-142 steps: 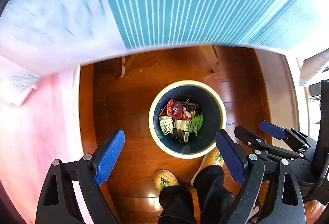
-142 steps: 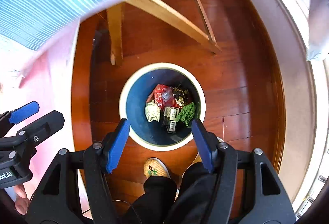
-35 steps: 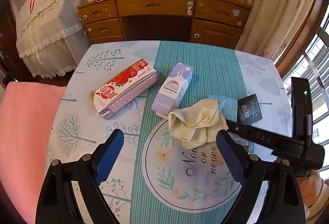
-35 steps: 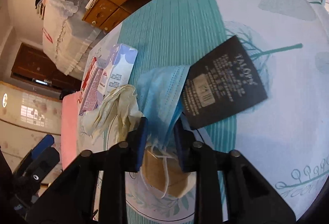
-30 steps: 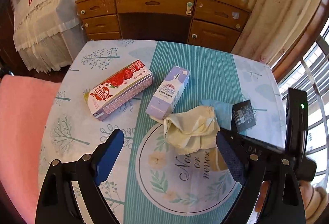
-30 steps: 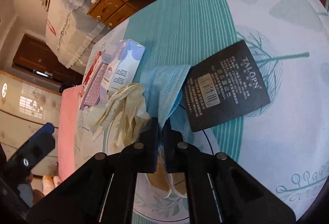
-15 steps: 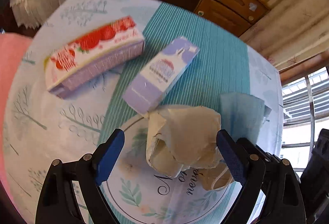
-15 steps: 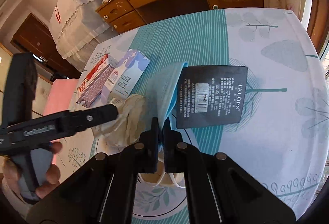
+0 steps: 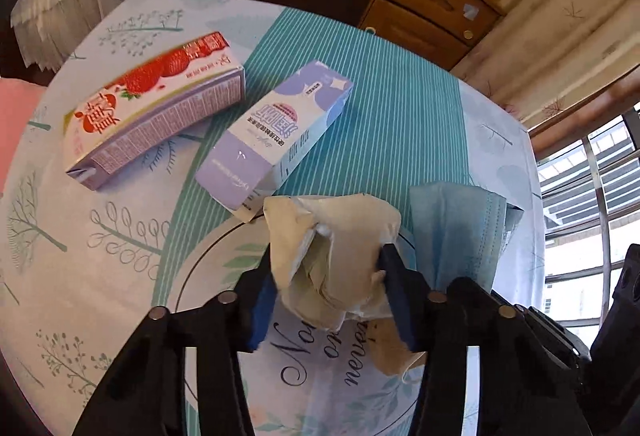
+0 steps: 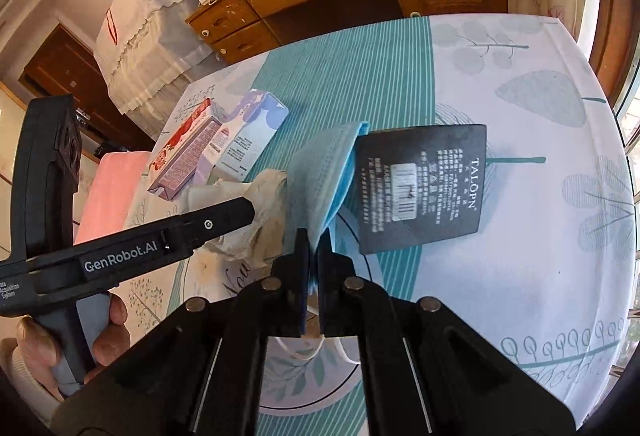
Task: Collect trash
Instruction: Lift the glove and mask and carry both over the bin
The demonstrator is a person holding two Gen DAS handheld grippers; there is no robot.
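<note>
- Now left gripper (image 9: 326,276) closing w/ crumpled tissue (image 9: 336,248) between jaws, pads pressing — for binning.
- Right gripper (image 10: 313,236) clenched on blue face mask (image 10: 320,172), lifting its edge.

Black plastic left gripper (image 9: 328,272), blue pads (image 9: 262,300), silver screws, right gripper (image 10: 314,244) alike, white "GenRobot.AI" lettering

A crumpled cream tissue (image 9: 340,256) bunches at the tablecloth's centre, a pleated blue face mask (image 9: 456,232) lifted beside it at 3 o'clock. A lilac carton (image 9: 276,132) and a strawberry-print carton (image 9: 156,104) lie flat at 11 o'clock; a black packet (image 10: 420,188) lies beyond the mask.
</note>
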